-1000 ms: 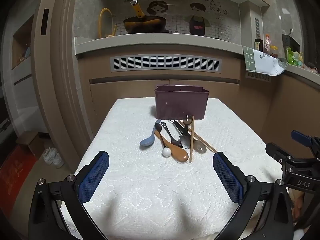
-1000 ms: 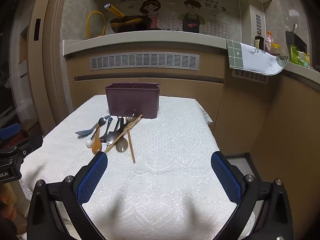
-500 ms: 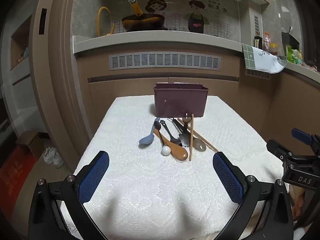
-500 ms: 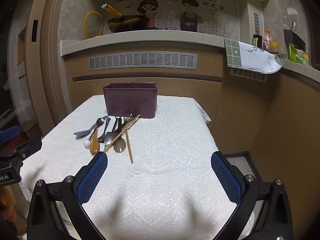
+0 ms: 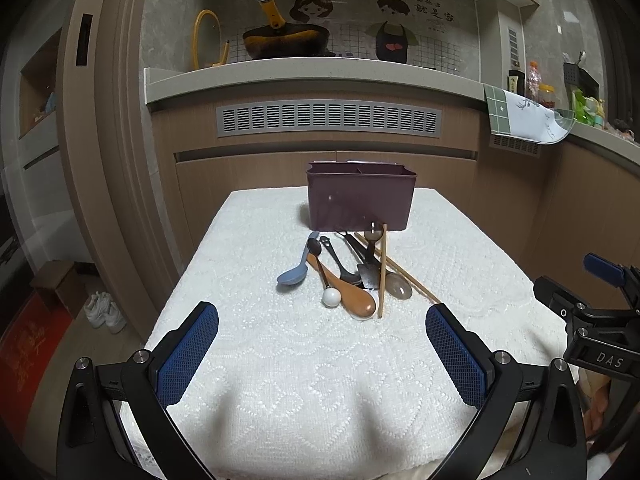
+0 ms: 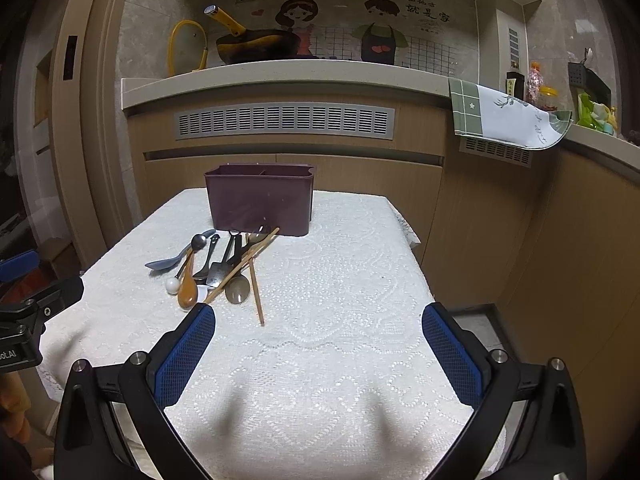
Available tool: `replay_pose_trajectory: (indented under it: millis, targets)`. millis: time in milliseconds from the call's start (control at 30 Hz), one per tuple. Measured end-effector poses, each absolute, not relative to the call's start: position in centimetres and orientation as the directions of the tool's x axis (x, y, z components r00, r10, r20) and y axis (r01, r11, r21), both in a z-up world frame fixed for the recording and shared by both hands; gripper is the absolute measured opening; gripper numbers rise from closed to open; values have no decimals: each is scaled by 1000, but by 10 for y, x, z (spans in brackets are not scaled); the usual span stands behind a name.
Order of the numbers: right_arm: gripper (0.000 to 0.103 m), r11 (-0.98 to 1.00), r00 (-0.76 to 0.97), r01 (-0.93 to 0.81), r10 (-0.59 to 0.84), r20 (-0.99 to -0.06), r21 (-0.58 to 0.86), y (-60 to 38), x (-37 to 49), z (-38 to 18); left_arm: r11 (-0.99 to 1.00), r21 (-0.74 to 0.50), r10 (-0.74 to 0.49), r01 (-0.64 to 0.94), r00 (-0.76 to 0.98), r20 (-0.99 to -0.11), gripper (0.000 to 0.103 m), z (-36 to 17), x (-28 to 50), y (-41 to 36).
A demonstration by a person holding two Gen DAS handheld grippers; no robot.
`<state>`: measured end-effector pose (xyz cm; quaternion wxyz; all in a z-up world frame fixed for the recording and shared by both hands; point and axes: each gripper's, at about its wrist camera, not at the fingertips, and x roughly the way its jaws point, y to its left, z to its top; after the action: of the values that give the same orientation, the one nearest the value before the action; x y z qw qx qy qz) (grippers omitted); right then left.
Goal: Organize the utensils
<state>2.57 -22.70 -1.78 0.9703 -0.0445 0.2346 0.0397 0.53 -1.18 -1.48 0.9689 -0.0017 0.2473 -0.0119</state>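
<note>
A dark purple utensil holder stands upright at the far end of the table. In front of it lies a loose pile of utensils: a blue-grey spoon, a brown wooden spoon, a white ball-ended piece, dark metal spoons, a small spatula and wooden chopsticks. My left gripper hangs open over the near table, short of the pile. My right gripper is open too, to the right of the pile, empty.
A white lace cloth covers the table. Wooden cabinets with a vent grille and a counter stand behind. A towel hangs off the counter at right. Shoes lie on the floor left of the table.
Both views have shifted slightly; the utensil pile sits a little higher and farther in frame. Nothing on the table has moved and both grippers stay open.
</note>
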Motion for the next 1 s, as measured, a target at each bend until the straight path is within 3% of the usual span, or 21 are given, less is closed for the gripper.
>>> replay_pose_trajectory:
  millis: [1000]
  targets:
    - [103, 993, 883, -95, 53, -466, -68, -226, 26, -20, 1000, -19, -22, 14, 870, -492, 103, -20, 5, -7]
